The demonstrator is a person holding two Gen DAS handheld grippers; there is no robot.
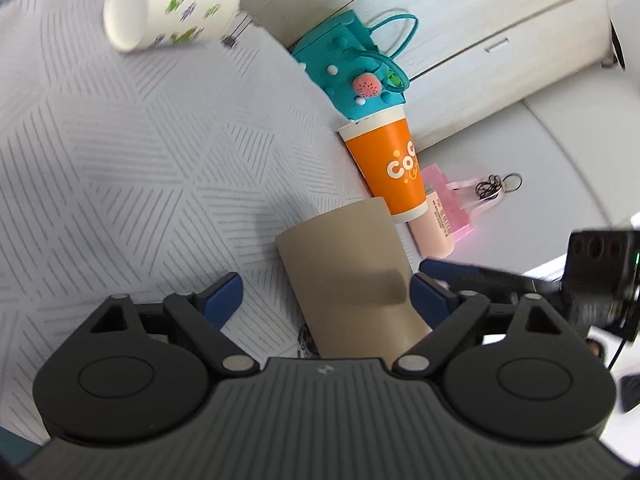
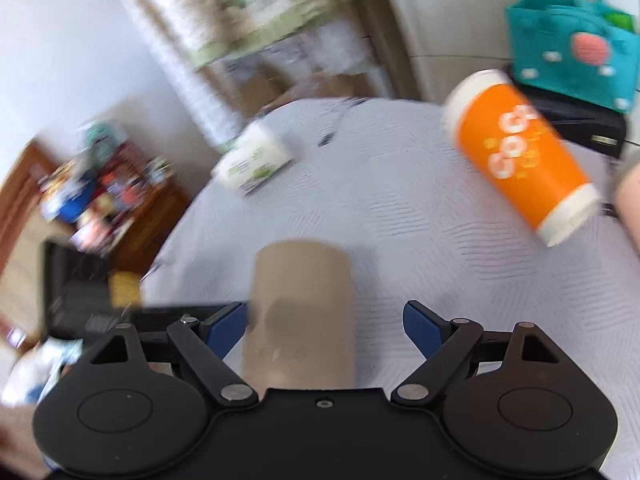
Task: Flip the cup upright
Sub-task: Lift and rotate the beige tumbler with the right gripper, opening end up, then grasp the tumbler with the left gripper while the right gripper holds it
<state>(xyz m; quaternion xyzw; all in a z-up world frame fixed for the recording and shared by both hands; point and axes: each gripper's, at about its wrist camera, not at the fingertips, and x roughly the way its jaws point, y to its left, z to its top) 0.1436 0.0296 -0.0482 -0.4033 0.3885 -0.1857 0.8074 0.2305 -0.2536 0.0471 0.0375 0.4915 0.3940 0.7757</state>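
A plain brown paper cup (image 1: 352, 276) (image 2: 300, 312) stands upside down on the patterned white cloth, closed base up. My left gripper (image 1: 326, 298) is open, the cup between its blue fingers close to the right one. My right gripper (image 2: 324, 322) is open around the same cup, its left finger touching the cup's side. The right gripper's body (image 1: 520, 280) shows beside the cup in the left wrist view. An orange cup (image 1: 386, 164) (image 2: 520, 156) stands upside down too. A white cup with green print (image 1: 172, 4) (image 2: 256, 156) lies on its side.
A teal felt bag (image 1: 352, 64) (image 2: 572, 40) stands beyond the orange cup by white cabinets. A pink pouch and tube (image 1: 440, 216) lie off the cloth. The table's left edge (image 2: 176, 220) drops to a cluttered wooden shelf (image 2: 100, 192). The right wrist view is motion-blurred.
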